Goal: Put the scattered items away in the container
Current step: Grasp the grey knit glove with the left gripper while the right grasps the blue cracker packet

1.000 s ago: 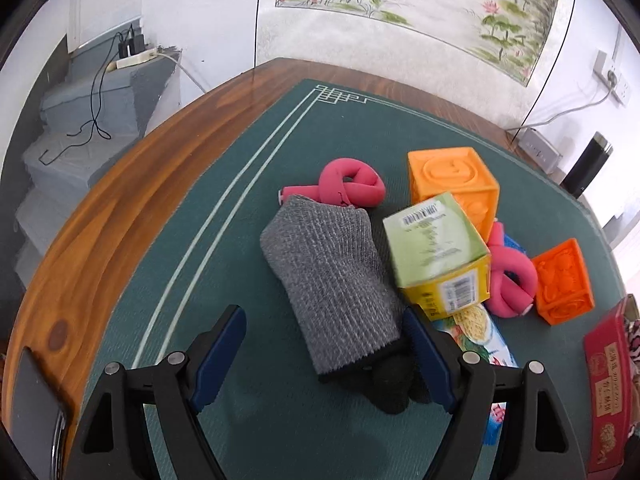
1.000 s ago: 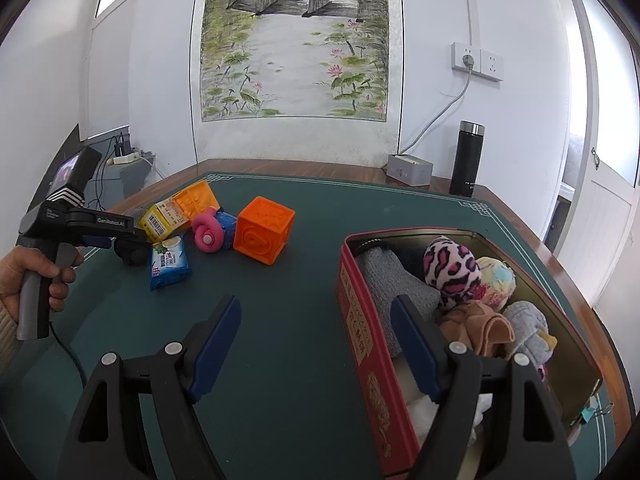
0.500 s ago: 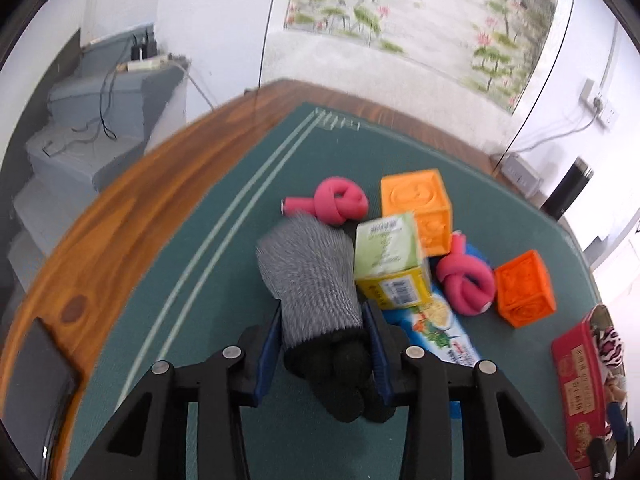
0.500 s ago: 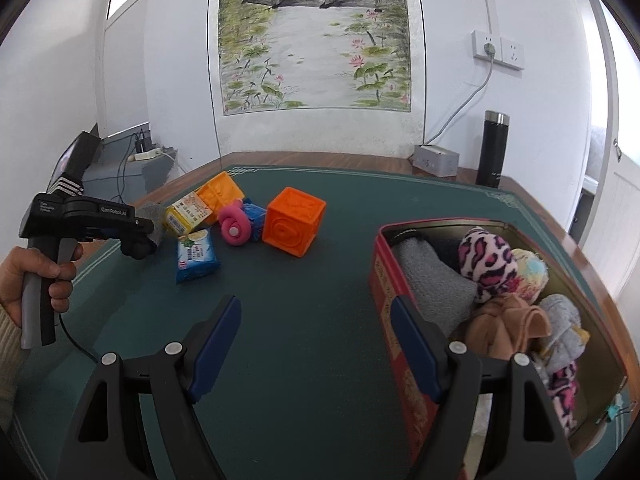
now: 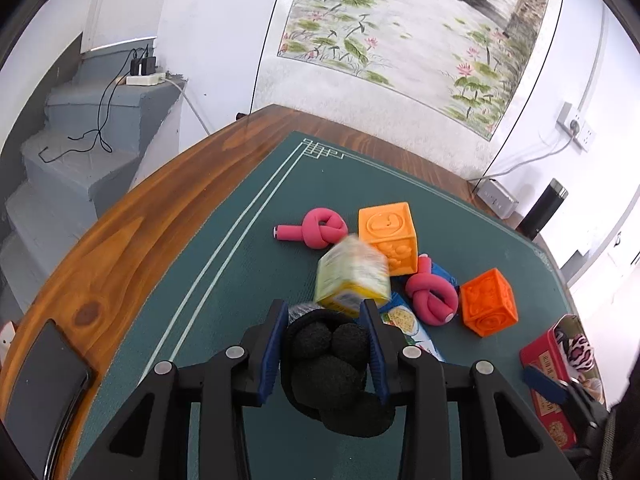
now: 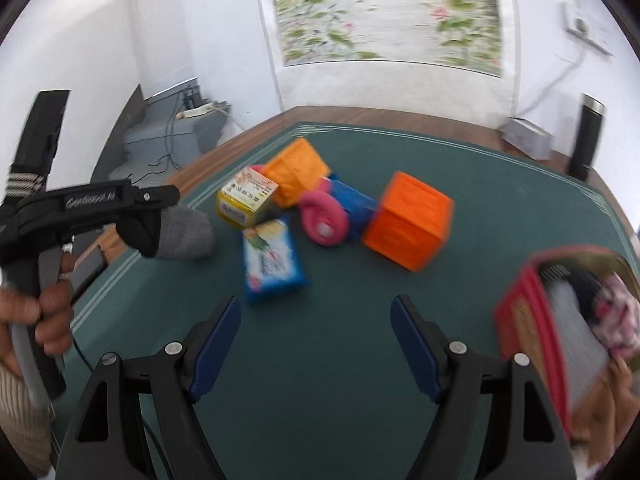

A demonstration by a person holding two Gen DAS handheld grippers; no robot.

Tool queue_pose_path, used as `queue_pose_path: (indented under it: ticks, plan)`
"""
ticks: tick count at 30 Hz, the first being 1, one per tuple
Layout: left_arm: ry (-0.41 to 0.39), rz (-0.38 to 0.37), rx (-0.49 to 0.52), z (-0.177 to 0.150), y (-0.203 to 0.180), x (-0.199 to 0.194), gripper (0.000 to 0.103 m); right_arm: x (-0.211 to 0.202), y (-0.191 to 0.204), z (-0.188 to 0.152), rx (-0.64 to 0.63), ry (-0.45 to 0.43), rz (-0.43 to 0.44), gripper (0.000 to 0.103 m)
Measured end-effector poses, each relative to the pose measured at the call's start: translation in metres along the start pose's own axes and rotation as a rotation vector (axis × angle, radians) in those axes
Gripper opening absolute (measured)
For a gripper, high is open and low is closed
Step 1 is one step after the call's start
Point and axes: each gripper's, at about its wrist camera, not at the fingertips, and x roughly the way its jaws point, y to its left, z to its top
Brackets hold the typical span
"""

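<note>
My left gripper [image 5: 325, 316] is shut on a grey and black rolled sock [image 5: 332, 364], held above the green mat; the right wrist view shows the sock's grey end [image 6: 184, 234] sticking out of that gripper [image 6: 136, 216]. My right gripper [image 6: 316, 320] is open and empty over the mat. Scattered items lie ahead: a yellow-green carton [image 5: 352, 276], two orange cubes [image 5: 388, 236] [image 5: 488, 306], two pink knotted rolls [image 5: 320, 230] [image 5: 432, 294] and a blue packet [image 6: 272, 262]. The red tin [image 6: 520, 320], full of socks, stands at the right.
A phone [image 5: 44, 372] lies on the wooden table edge at the left. A black flask [image 5: 544, 208] and a grey box [image 5: 498, 198] stand at the far edge. Grey stairs [image 5: 80, 152] drop off beyond the table's left side.
My left gripper closed on the sock and lifted it off the mat. The carton looks blurred, as if moving. My right gripper swung left, away from the tin, toward the scattered items.
</note>
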Motion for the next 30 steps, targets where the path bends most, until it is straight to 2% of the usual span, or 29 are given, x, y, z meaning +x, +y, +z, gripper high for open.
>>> queue_pose_path:
  ticks: [3, 7, 9, 10, 14, 17, 18, 19, 20, 21, 22, 24, 30]
  plan:
    - [-0.015, -0.017, -0.005, 0.002, 0.001, -0.007, 0.038, 0.024, 0.012, 0.010, -0.015, 0.028, 0.033, 0.080]
    - [-0.036, -0.045, -0.003, 0.003, 0.000, -0.017, 0.037, 0.052, 0.023, 0.020, -0.046, 0.059, 0.022, 0.080]
    - [-0.045, -0.059, 0.005, 0.003, -0.001, -0.022, 0.024, 0.064, 0.026, 0.024, -0.057, 0.076, -0.001, 0.080]
    - [-0.047, -0.069, 0.010, 0.003, -0.002, -0.024, 0.023, 0.069, 0.026, 0.025, -0.062, 0.085, -0.013, 0.080]
    - [-0.037, -0.059, 0.023, 0.004, -0.002, -0.023, 0.023, 0.087, 0.025, 0.023, -0.063, 0.137, -0.037, 0.067]
    - [0.013, -0.044, 0.014, 0.004, 0.001, -0.014, 0.023, 0.092, 0.024, 0.017, -0.065, 0.147, -0.042, 0.065]
    - [0.033, -0.042, 0.008, 0.003, 0.003, -0.010, 0.026, 0.091, 0.025, 0.016, -0.069, 0.146, -0.047, 0.065]
    - [0.058, -0.048, 0.001, 0.002, 0.005, -0.007, 0.045, 0.091, 0.025, 0.015, -0.072, 0.145, -0.052, 0.063]
    - [0.073, -0.056, -0.008, 0.000, 0.007, -0.005, 0.078, 0.089, 0.025, 0.014, -0.071, 0.143, -0.057, 0.059]
    - [0.069, -0.062, -0.026, -0.003, 0.010, -0.005, 0.089, 0.088, 0.024, 0.013, -0.068, 0.139, -0.060, 0.056]
    - [0.049, -0.063, -0.049, -0.006, 0.014, -0.007, 0.092, 0.086, 0.022, 0.012, -0.061, 0.135, -0.061, 0.056]
    - [0.045, -0.057, -0.072, -0.009, 0.018, -0.010, 0.092, 0.082, 0.020, 0.010, -0.047, 0.128, -0.066, 0.053]
    - [0.093, -0.042, -0.060, -0.028, 0.016, -0.004, 0.092, 0.067, 0.022, 0.004, -0.053, 0.102, -0.102, 0.053]
